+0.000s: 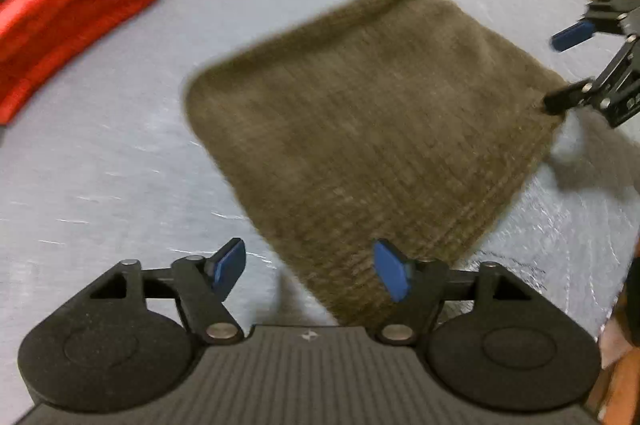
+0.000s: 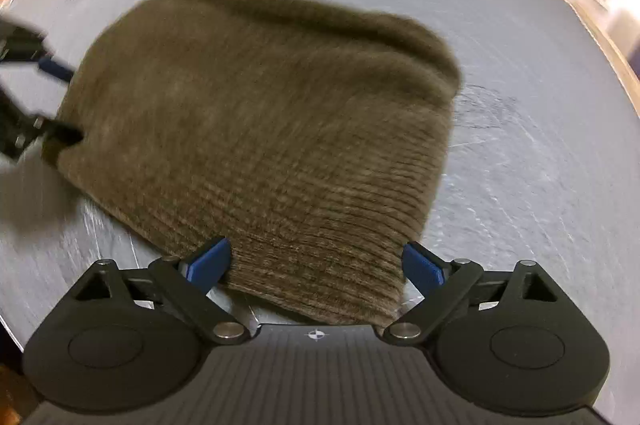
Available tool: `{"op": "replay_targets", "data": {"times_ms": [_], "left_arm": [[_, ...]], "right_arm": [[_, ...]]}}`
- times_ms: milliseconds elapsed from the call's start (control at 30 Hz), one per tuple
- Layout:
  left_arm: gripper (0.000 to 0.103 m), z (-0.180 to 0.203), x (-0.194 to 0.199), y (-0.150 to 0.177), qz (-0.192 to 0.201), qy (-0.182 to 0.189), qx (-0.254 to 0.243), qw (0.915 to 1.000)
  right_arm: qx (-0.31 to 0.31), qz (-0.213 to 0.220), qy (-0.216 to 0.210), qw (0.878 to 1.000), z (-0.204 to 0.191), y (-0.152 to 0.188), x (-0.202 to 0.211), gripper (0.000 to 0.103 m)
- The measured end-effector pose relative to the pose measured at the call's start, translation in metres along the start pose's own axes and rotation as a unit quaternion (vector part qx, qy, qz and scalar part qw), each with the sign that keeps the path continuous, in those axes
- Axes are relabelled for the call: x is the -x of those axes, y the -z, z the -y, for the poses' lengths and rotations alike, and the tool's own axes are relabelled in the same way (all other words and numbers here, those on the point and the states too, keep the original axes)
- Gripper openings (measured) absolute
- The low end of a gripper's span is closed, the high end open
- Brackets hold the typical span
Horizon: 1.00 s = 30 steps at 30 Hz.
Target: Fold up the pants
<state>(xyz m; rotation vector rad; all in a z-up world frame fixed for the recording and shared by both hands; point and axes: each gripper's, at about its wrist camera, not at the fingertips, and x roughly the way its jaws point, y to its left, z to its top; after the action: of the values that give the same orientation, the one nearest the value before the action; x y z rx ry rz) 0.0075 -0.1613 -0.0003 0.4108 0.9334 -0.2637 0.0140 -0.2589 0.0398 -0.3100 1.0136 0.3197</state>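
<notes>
Both tongs stand wide open and hold nothing. The left tongs (image 1: 310, 271) hover over the near corner of the pants (image 1: 376, 129), their right blue pad above the cloth and their left pad over bare worktop (image 1: 100, 165); whether a pad touches the fabric cannot be told through the blur. The right tongs (image 2: 316, 267) straddle the other near corner of the pants (image 2: 260, 129), 1 blue pad at each side of the ribbed edge. Seen from the left wrist, the right tongs (image 1: 560, 71) have their lower finger at the cloth's edge.

There is 1 pair of pants, olive-brown corduroy, folded into a compact block lying flat ahead of both tongs. 1 red folded garment (image 1: 68, 21) lies beyond, to the left tongs' far left. No writing is readable.
</notes>
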Motion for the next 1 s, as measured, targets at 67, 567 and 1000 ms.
{"op": "replay_targets", "data": {"times_ms": [67,567,1000], "left_arm": [[0.085,-0.001,0.024,-0.002,0.027,-0.005,0.017,0.9995],[0.103,0.033,0.098,-0.012,0.122,-0.057,0.271,0.9531],[0.103,0.041,0.031,0.006,0.058,-0.064,0.29,0.9532]], "right_arm": [[-0.017,0.023,0.019,0.999,-0.001,-0.005,0.018,0.091],[-0.199,0.204,0.052,0.957,0.004,0.013,0.105,0.102],[-0.14,0.159,0.067,0.975,-0.01,0.021,0.045,0.102]]}}
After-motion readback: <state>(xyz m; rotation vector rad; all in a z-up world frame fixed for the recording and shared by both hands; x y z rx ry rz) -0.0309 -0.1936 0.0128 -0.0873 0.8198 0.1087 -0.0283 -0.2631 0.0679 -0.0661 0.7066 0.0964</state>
